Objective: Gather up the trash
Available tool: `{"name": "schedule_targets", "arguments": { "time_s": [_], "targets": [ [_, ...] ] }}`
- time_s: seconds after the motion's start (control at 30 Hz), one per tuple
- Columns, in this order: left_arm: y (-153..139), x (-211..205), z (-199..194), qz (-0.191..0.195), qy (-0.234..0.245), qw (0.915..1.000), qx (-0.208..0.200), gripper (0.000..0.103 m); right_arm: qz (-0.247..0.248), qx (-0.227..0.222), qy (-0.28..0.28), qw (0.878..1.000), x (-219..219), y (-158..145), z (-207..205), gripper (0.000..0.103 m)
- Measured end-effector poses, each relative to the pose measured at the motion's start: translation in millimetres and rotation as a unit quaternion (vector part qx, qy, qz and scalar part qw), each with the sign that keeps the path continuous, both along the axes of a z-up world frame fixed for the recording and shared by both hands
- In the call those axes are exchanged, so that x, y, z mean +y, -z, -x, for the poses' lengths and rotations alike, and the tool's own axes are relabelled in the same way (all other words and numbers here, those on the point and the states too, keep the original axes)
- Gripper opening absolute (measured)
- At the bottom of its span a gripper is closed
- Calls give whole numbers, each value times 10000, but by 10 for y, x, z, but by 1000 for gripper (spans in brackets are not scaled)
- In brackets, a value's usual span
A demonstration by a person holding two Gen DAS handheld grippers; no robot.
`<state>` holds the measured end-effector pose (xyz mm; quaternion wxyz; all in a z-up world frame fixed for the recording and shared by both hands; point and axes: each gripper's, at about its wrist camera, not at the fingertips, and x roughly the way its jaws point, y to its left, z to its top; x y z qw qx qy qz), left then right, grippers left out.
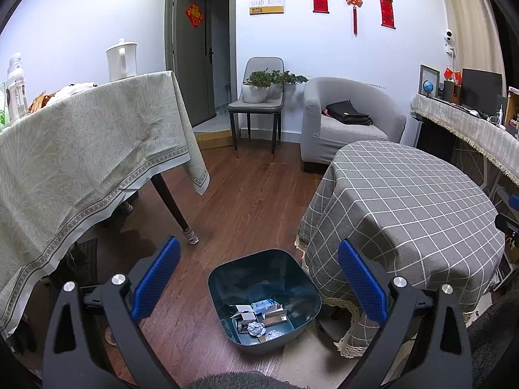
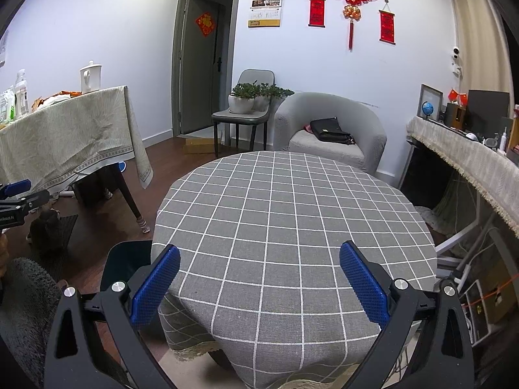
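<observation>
At the far left a cloth-draped table (image 1: pixel 81 149) carried a bottle (image 1: pixel 16 87) and a white kettle (image 1: pixel 121 58). The left gripper (image 1: pixel 259 282) hung above the wooden floor (image 1: pixel 246 201) with its blue pads (image 1: pixel 155 282) spread wide and nothing between them. Seen from its wrist camera, the bin (image 1: pixel 264 295) stood on the floor between and below the two fingers, just beside the hanging edge of the checked tablecloth. Inside it lay the trash (image 1: pixel 259 317): small cardboard boxes, a blue-printed packet and crumpled balls of foil or paper, gathered toward the near wall. To the right, the round table (image 2: pixel 292 227) under its grey checked cloth filled the right wrist view. The right gripper (image 2: pixel 259 283) was held over the table's near edge, jaws likewise wide apart and empty. From there the bin (image 2: pixel 125 269) showed only as a dark rim to the left of the left finger, partly hidden behind it. Beyond stood a chair with a plant (image 2: pixel 246 97), then an armchair (image 2: pixel 331 129) holding a black bag (image 2: pixel 329 129).
</observation>
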<state>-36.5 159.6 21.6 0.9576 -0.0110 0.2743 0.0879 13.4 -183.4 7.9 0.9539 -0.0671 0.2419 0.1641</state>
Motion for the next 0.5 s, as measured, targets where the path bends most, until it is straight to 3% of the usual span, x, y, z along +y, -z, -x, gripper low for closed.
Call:
{"name": "schedule_targets", "arguments": {
  "time_s": [0.5],
  "targets": [
    [22, -18, 9, 31, -5, 10000, 17, 99, 15, 8, -5, 10000, 37, 0, -4, 99]
  ]
}}
